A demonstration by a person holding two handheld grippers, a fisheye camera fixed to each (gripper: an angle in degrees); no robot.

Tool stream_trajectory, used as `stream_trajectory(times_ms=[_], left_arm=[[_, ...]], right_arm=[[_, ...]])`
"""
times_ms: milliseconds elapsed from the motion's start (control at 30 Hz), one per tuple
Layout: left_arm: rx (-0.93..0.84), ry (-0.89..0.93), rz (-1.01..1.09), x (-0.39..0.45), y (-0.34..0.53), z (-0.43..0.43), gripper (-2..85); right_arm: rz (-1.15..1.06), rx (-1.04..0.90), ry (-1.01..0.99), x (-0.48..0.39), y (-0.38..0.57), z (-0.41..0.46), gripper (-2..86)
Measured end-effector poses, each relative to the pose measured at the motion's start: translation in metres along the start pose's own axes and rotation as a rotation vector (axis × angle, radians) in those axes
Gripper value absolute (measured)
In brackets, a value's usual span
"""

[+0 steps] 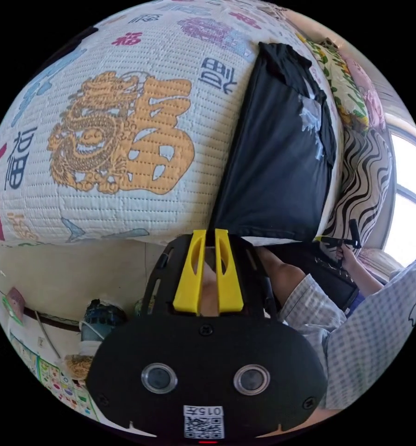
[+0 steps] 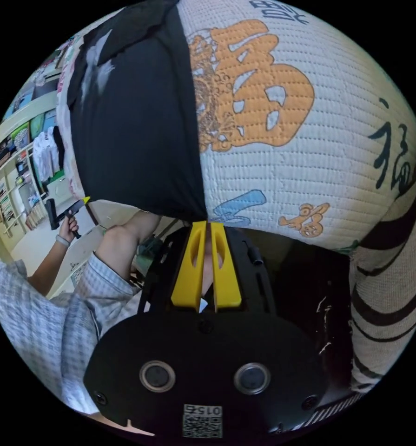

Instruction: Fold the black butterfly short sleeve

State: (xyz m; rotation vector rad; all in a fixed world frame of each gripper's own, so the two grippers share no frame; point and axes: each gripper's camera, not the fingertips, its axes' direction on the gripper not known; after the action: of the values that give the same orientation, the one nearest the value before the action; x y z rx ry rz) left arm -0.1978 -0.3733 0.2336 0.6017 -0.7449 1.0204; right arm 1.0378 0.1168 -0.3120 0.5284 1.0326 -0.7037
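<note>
The black short sleeve shirt (image 1: 277, 153) lies folded into a long strip on a white quilted bedcover (image 1: 124, 69), with a pale print near its far end. Its hem reaches the bed's near edge. My left gripper (image 1: 210, 232) is shut on one hem corner, the yellow jaws pressed together over the cloth. The right gripper (image 1: 340, 241), held in a hand, sits at the other hem corner. In the right gripper view the shirt (image 2: 133, 125) runs away from my right gripper (image 2: 206, 225), which is shut on its corner. The left gripper (image 2: 66, 211) is at the far corner.
The bedcover (image 2: 310, 153) carries an orange dragon print and coloured characters. A zebra-striped cloth (image 1: 366, 176) and a floral one (image 1: 345, 88) lie beside the shirt, by a bright window (image 1: 410, 209). A person's checked sleeve (image 2: 36, 306) is close. Shelves (image 2: 12, 186) stand across the room.
</note>
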Motion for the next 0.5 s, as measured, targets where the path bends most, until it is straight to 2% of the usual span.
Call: stream_trajectory(times_ms=[100, 233, 267, 400, 500], left_arm=[[-0.020, -0.070, -0.047, -0.001, -0.011, -0.001, 4.8], [0.029, -0.362, -0.077, 0.020, -0.039, -0.029, 4.5], [0.040, -0.377, -0.086, 0.023, -0.043, -0.032, 4.7], [0.256, -0.102, 0.062, 0.089, -0.090, -0.048, 6.1], [0.333, 0.086, 0.230, 0.171, -0.158, -0.015, 7.7]], right_arm=[[0.031, 0.036, 0.103, 0.002, 0.001, -0.018, 5.6], [-0.110, 0.313, 0.164, -0.028, -0.019, -0.084, 6.5], [-0.143, 0.344, 0.176, -0.035, -0.025, -0.092, 6.6], [-0.446, 0.506, 0.324, -0.086, -0.072, -0.128, 6.8], [-0.577, 0.488, 0.420, -0.103, -0.109, -0.127, 8.2]])
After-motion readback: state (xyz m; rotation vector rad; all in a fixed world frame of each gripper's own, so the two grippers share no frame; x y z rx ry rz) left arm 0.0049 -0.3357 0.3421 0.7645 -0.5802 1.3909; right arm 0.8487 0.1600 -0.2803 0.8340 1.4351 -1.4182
